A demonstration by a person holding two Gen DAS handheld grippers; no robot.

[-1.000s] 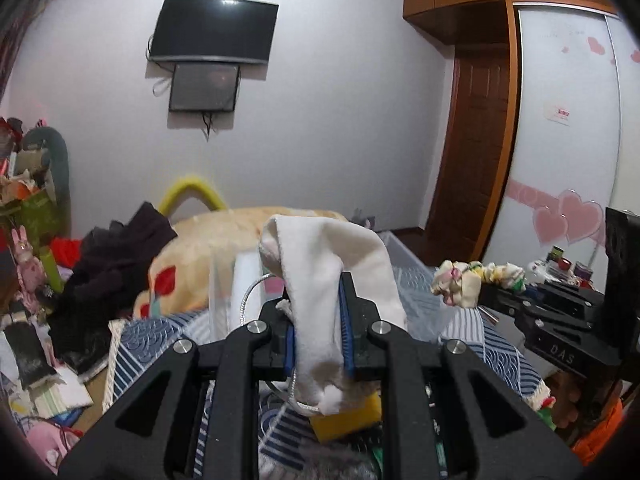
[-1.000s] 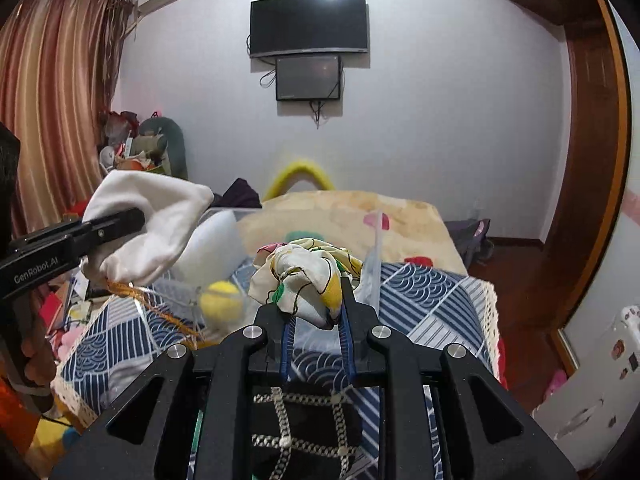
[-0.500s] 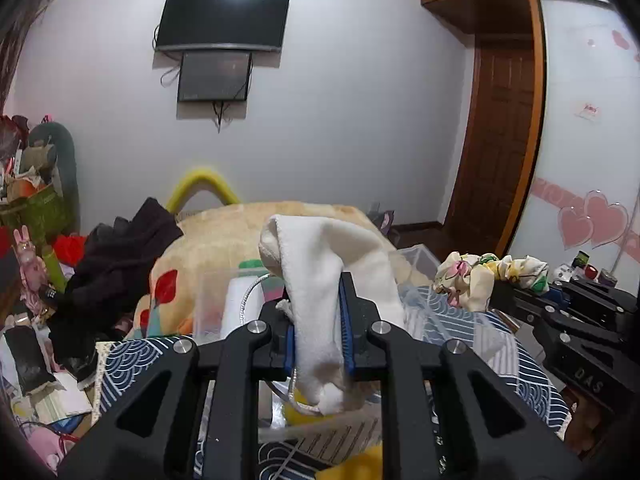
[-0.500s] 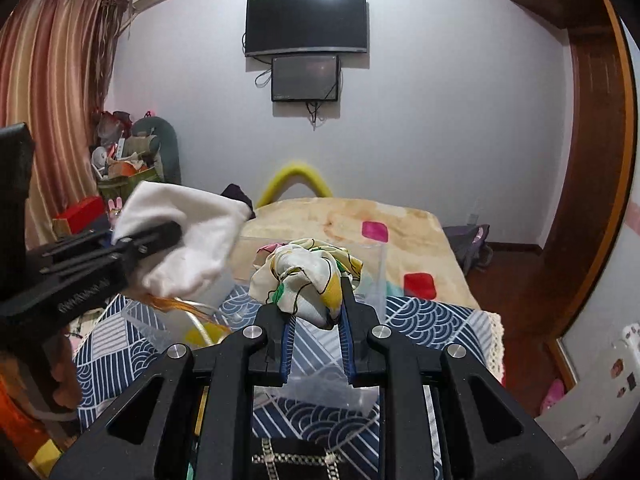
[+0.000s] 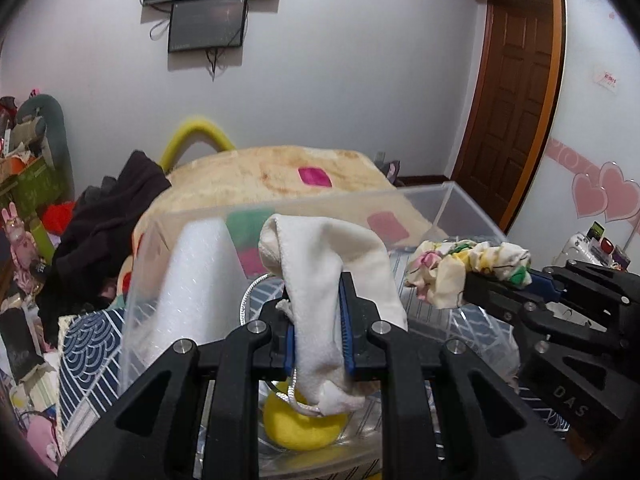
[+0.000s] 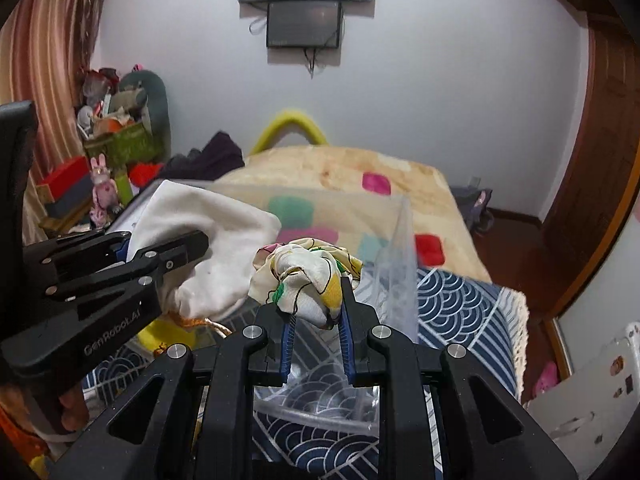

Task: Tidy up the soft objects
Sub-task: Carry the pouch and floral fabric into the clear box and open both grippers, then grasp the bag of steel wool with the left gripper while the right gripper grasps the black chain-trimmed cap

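My left gripper [image 5: 318, 292] is shut on a white drawstring pouch [image 5: 328, 264] and holds it over a clear plastic bin [image 5: 456, 200]. A yellow soft ball [image 5: 300, 428] and a white foam block [image 5: 200, 280] lie in the bin. My right gripper [image 6: 316, 300] is shut on a crumpled floral cloth [image 6: 308, 276], also over the bin [image 6: 404, 264]. In the left wrist view the floral cloth [image 5: 460, 268] is at the right. In the right wrist view the white pouch [image 6: 216, 248] and left gripper [image 6: 192, 246] are at the left.
The bin stands on a blue wave-patterned cover [image 6: 460, 308]. Behind it lies a bed with a beige blanket [image 5: 288, 172] and dark clothes [image 5: 108, 224]. Cluttered shelves [image 6: 116, 148] are at the left, a wooden door [image 5: 516, 92] at the right.
Both grippers have moved forward and down toward the bin with their loads. The bin now fills the near view, and the two grippers are closer together.
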